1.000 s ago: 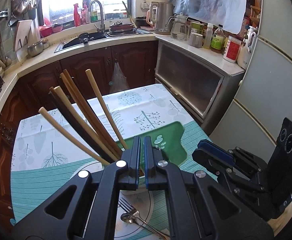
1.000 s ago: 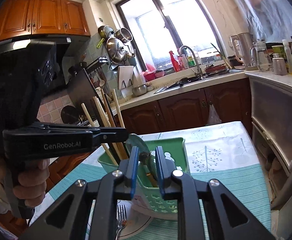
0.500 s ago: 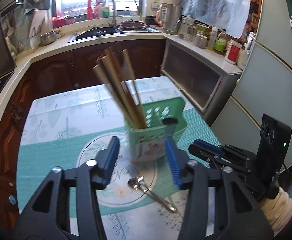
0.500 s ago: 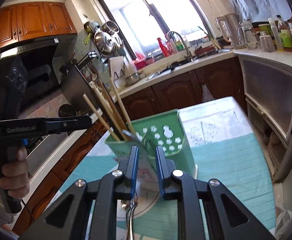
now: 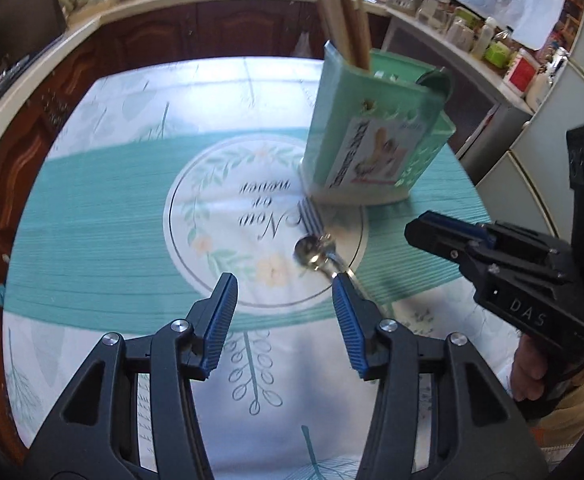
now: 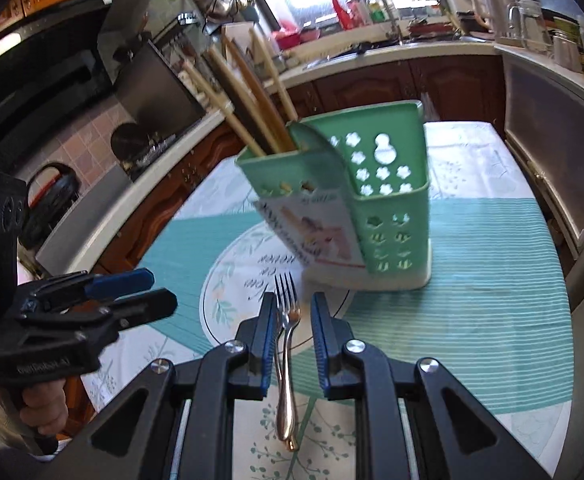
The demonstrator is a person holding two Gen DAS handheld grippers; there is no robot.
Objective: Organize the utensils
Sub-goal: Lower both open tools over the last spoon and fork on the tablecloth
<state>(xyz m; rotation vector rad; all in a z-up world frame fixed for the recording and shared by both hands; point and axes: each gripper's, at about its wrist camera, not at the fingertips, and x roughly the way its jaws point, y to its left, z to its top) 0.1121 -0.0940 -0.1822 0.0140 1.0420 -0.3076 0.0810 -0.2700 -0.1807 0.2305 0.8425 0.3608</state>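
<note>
Blue-padded, your left gripper (image 5: 284, 312) gapes over the table (image 5: 92, 208), pinching nothing. Your right gripper (image 6: 291, 332) stands narrowly apart, straddling the fork (image 6: 286, 344) without pressing it. Only the left view shows the spoon (image 5: 312, 254) near the green caddy (image 5: 376, 132) of chopsticks (image 6: 248, 92), mid-table.

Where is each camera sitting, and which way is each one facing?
Left wrist: on the left tongs, looking down at the table, spoon and green holder; right tongs and hand show at right.
Right wrist: on the right tongs, facing the fork and holder; left tongs show at left.
Both share holder, chopsticks and cutlery.
</note>
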